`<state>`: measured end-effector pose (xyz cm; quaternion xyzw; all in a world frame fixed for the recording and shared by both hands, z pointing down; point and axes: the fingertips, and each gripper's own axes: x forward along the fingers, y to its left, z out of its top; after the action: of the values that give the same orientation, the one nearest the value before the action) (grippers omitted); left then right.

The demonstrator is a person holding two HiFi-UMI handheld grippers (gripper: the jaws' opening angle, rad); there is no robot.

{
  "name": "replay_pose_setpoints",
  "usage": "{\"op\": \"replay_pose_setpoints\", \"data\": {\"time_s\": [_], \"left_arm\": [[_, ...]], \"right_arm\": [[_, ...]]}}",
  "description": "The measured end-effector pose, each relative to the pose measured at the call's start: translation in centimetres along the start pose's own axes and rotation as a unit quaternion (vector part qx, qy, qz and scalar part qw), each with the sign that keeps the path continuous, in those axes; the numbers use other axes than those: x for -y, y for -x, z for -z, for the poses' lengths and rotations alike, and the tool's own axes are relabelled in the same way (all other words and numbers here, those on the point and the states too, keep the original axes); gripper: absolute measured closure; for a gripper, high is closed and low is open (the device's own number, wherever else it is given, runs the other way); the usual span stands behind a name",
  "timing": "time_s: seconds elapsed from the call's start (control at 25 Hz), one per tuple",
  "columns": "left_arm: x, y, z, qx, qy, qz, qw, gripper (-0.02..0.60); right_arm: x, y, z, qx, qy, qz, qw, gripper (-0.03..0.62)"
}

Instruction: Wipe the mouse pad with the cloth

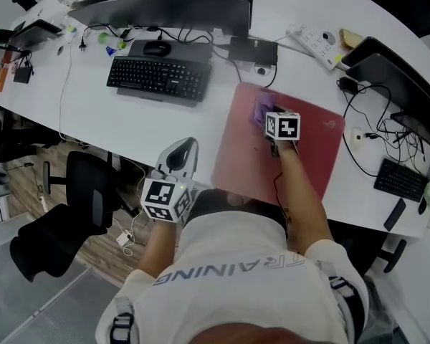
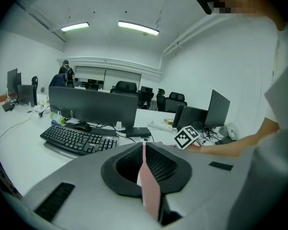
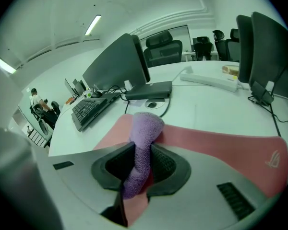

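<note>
White desk [image 1: 93, 120], near edge: my left claw [image 2: 144, 159] is pinched shut on nothing. Farther out, my right claw [image 3: 141, 169] squeezes the purple cloth [image 3: 145, 128] by its bunched-up middle; it looks soft and light. It sits at the far left of the red mouse pad [image 3: 221, 143].

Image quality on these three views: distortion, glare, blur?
Head view: even light, sharp across the desk. Left gripper view: strong fisheye, dark corners, ceiling lights blown out. Right gripper view: same fisheye and vignette; purple cloth crisp in the right gripper, no glare on the mouse pad.
</note>
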<state>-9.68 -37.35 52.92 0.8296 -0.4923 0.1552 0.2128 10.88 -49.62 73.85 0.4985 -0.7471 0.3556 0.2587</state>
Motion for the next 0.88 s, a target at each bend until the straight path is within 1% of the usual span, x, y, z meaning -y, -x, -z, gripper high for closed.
{"op": "replay_pose_setpoints", "data": {"time_s": [0.28, 0.52, 0.72, 0.88], "left_arm": [[6.7, -1.4, -0.1, 0.005, -0.005, 0.006, 1.0000, 0.549], [10.9, -2.2, -0.6, 0.017, -0.013, 0.003, 0.9998, 0.549], [13.8, -2.7, -0.5, 0.025, 0.008, 0.014, 0.9996, 0.549], [15.5, -3.1, -0.6, 0.031, 0.015, 0.022, 0.9992, 0.549]], "right_arm": [[8.8, 5.1, 1.8, -0.002, -0.011, 0.028, 1.000, 0.491], [15.5, 9.4, 4.0, -0.003, -0.032, 0.053, 0.998, 0.490], [20.9, 13.0, 5.9, -0.016, -0.024, 0.083, 0.996, 0.487], [24.8, 15.4, 7.0, -0.010, -0.037, 0.123, 0.992, 0.480]]}}
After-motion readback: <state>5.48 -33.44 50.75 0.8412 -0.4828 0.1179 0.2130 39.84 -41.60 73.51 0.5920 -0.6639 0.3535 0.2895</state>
